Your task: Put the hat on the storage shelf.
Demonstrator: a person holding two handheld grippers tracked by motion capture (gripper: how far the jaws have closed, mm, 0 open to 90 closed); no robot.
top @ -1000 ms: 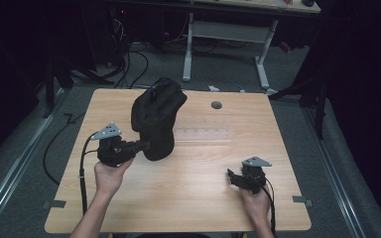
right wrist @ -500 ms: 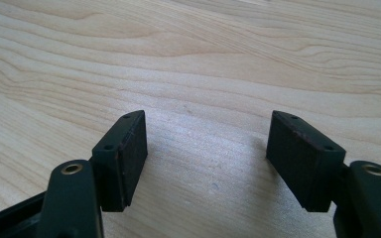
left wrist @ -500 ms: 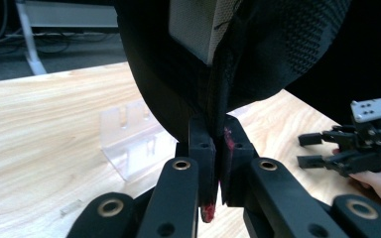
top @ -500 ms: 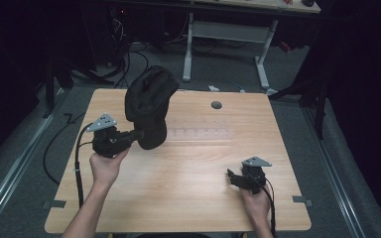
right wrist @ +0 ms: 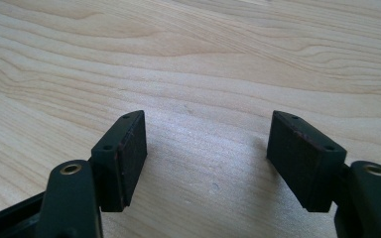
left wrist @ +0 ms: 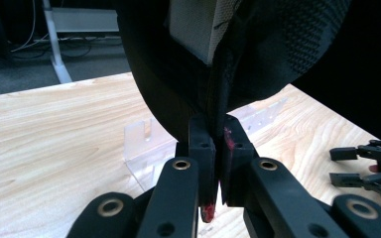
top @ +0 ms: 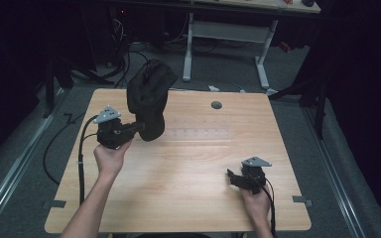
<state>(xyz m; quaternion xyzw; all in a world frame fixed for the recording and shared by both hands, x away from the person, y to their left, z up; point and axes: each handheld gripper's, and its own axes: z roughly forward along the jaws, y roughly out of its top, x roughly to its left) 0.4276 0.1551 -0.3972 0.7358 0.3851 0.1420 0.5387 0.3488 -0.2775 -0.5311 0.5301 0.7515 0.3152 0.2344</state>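
A black fabric bag with a mesh outside and a grey lining hangs over the left half of the wooden table. My left gripper is shut on its lower edge, and the left gripper view shows the black seam pinched between the jaws. My right gripper rests low over the table near the front right. It stands open, with bare wood between its pads. It appears again at the right edge of the left gripper view.
A clear plastic stand lies flat mid-table, just right of the bag. A round cable hole sits near the far edge. Behind the table stand white desk legs and cables on the floor.
My left gripper has carried the bag a little to the left and upward, and the bag has tilted. The right gripper has stayed where it was.
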